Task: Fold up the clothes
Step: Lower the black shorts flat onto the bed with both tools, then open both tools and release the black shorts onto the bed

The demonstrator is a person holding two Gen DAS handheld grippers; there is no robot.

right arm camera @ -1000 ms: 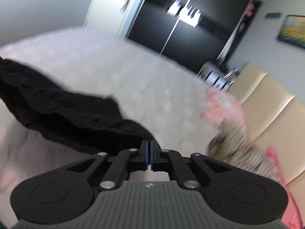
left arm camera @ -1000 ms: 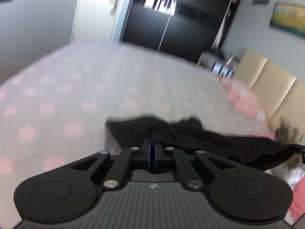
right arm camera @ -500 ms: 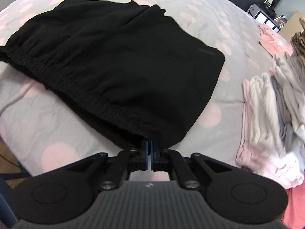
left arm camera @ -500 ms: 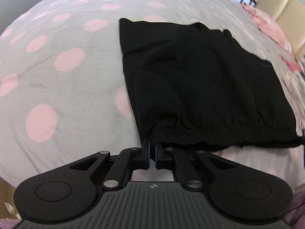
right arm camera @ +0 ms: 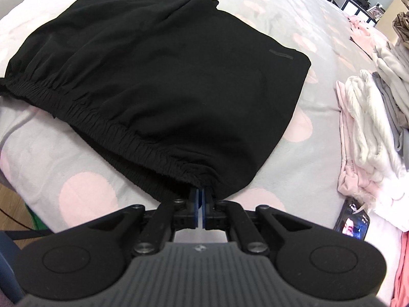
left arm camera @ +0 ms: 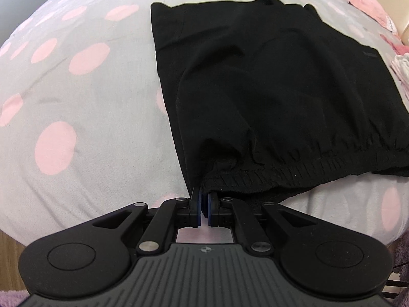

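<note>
Black shorts (left arm camera: 268, 81) with an elastic waistband lie spread flat on a grey bedspread with pink dots (left arm camera: 76, 102). My left gripper (left arm camera: 204, 199) pinches the waistband's left corner, with a narrow gap showing between the blue pads. In the right wrist view the same shorts (right arm camera: 166, 76) lie flat, and my right gripper (right arm camera: 200, 197) is shut on the waistband's right corner. Both grippers sit low at the near edge of the bed.
A pile of white, pink and grey clothes (right arm camera: 370, 133) lies to the right of the shorts. A phone (right arm camera: 354, 221) with a lit screen lies by the pile. Pink clothes (left arm camera: 368, 7) lie at the far right. Wood floor (left arm camera: 10, 255) shows below the bed edge.
Both grippers came down from held-up height and laid the shorts flat on the bed. The left gripper's pads have parted slightly since half a second ago.
</note>
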